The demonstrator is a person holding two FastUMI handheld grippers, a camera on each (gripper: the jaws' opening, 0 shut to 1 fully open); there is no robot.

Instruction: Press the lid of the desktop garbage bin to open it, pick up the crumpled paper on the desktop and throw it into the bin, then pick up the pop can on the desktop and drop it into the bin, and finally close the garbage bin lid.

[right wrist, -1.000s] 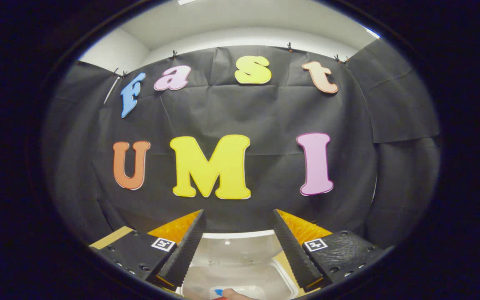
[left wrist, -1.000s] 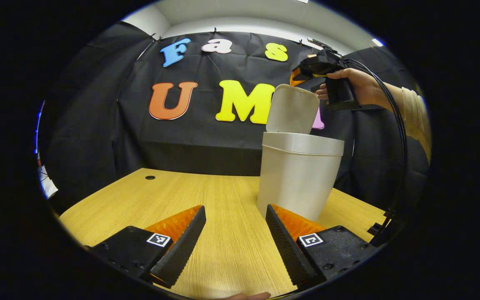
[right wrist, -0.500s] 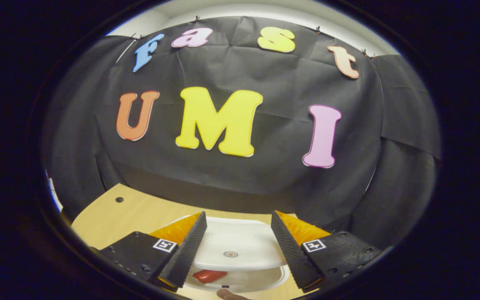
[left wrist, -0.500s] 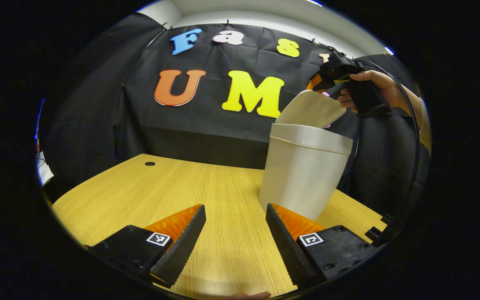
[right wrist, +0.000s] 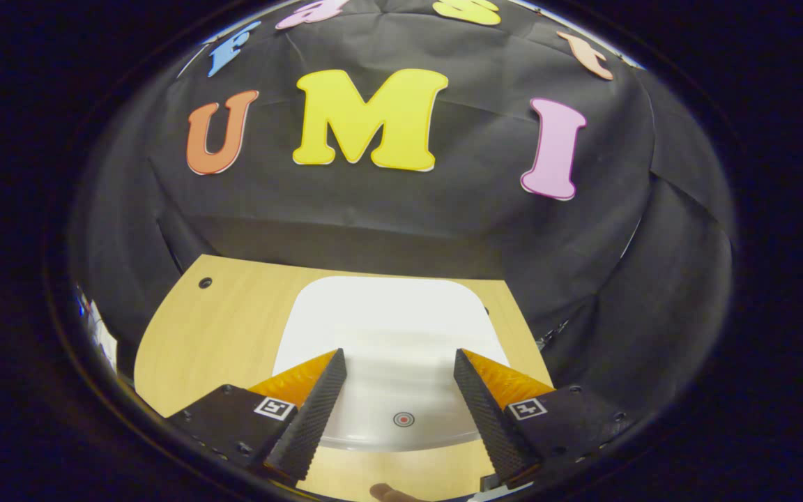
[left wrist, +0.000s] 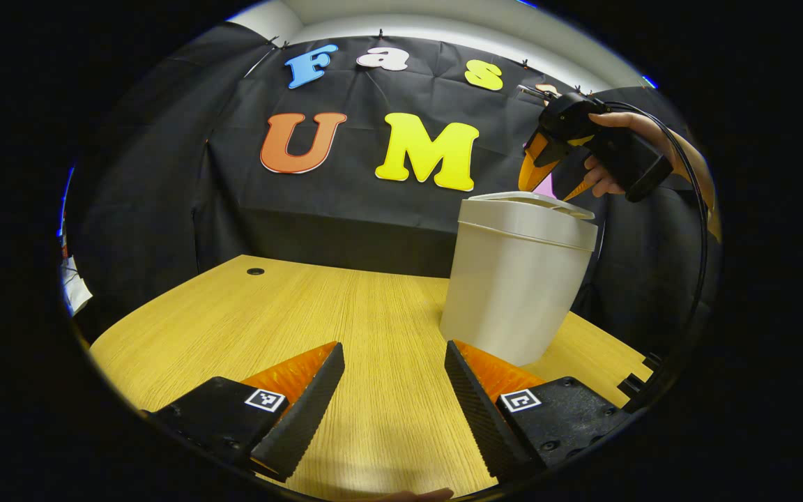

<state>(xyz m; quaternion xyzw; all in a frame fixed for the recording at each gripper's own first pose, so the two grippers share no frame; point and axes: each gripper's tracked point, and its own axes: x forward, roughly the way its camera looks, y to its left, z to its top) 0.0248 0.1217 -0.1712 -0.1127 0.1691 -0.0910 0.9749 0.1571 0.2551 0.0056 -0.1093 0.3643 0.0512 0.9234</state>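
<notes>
While its flat white lid (right wrist: 391,335) lies closed, pale grey plastic bin (left wrist: 513,279) stands ahead-right of left tool (left wrist: 391,404), right tool (right wrist: 398,411) above lid, both spread wide, empty, wooden desk (left wrist: 269,314) beneath.

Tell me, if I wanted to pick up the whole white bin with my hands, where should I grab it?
Probably by the bin body's two side walls, just under the overhanging rim, coming from the open table side. The body narrows toward the bottom, so hands lower down could slip, and the rim gives a ledge to catch. Avoid the lid: it is the part that swings.
</notes>
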